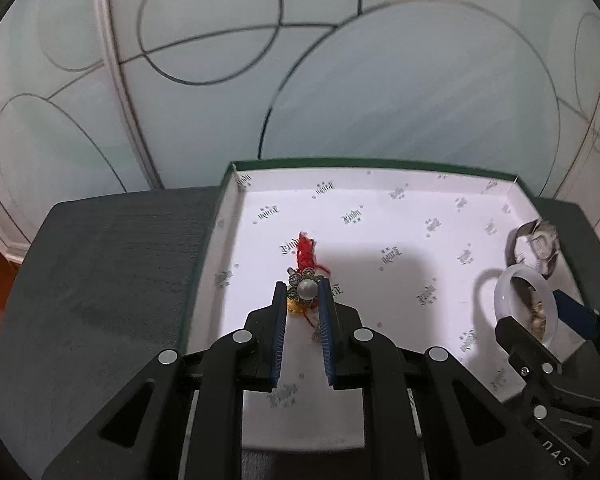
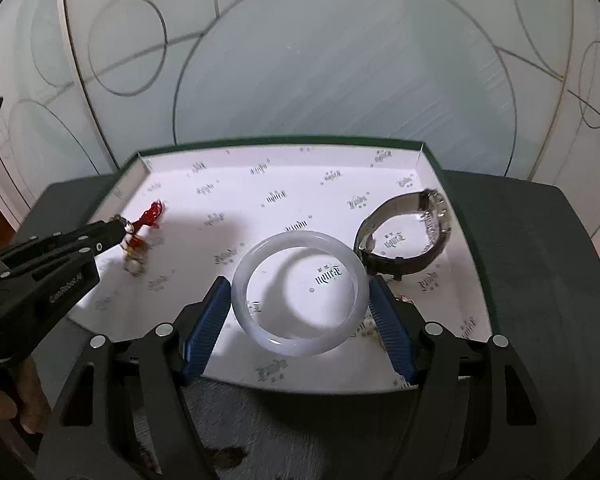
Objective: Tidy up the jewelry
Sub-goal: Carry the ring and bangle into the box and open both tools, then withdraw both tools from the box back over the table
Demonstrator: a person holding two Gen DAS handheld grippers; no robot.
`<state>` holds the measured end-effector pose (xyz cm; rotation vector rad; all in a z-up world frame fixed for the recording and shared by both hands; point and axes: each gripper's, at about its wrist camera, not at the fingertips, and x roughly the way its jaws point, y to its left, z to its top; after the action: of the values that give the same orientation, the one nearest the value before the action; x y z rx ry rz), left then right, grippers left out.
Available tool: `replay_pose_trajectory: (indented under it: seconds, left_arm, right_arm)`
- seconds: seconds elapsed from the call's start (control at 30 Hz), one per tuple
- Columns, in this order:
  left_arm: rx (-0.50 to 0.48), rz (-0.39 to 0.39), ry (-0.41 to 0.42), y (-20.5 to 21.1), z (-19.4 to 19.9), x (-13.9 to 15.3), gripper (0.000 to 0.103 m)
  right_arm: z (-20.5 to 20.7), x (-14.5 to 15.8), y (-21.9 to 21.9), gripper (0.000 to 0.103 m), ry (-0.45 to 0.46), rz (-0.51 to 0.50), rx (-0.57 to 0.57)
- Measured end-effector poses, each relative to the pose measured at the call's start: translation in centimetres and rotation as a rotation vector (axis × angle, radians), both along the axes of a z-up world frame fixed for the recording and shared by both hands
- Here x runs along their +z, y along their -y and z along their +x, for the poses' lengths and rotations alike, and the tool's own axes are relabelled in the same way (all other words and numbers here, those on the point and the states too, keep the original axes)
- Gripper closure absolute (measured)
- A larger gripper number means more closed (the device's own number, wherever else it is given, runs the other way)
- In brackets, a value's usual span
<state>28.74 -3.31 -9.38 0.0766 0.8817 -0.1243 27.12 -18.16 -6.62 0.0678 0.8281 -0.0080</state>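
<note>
Nearest in, the right gripper has its blue-padded fingers pinching a translucent white round bangle by its outer rim, held over the white-lined, green-edged shallow box on the dark worktop. The bangle looks slick, so whoever's doing this probably wants to lower it flat and only let go once it's touching the liner. Over on the left, the left gripper has its fingers nearly together, clamped on a pearl-centred flower brooch with red cord, which hangs low over the liner. Further back, a dark-strapped metal wristwatch sits inside the box, so the bangle should land just clear of it.
</note>
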Motion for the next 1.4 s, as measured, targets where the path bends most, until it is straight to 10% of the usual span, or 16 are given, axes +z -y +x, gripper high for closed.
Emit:
replay_pose_trajectory:
  seconds: [0.27,0.43,0.9,1.4]
  left_arm:
    - [-0.021,0.007,-0.019,0.6,0.6,-0.9,0.084]
    - [-0.023,-0.010,-0.012,0.5,0.1,-0.5,0.059]
    - [0.008,-0.071,0.023,-3.8,-5.8,4.4,0.058]
    - [0.089,-0.095,-0.077,-7.3,-16.2,1.9,0.058]
  right_arm:
    - [0.5,-1.6,-0.2,0.032,-0.036,0.006,0.011]
    - [-0.7,-1.1,0.1,0.032,-0.017,0.032,0.006]
    - [-8.8,3.5,1.7,0.032,0.087,0.089,-0.032]
    - [-18.6,-0.2,1.8,0.032,-0.011,0.084,-0.044]
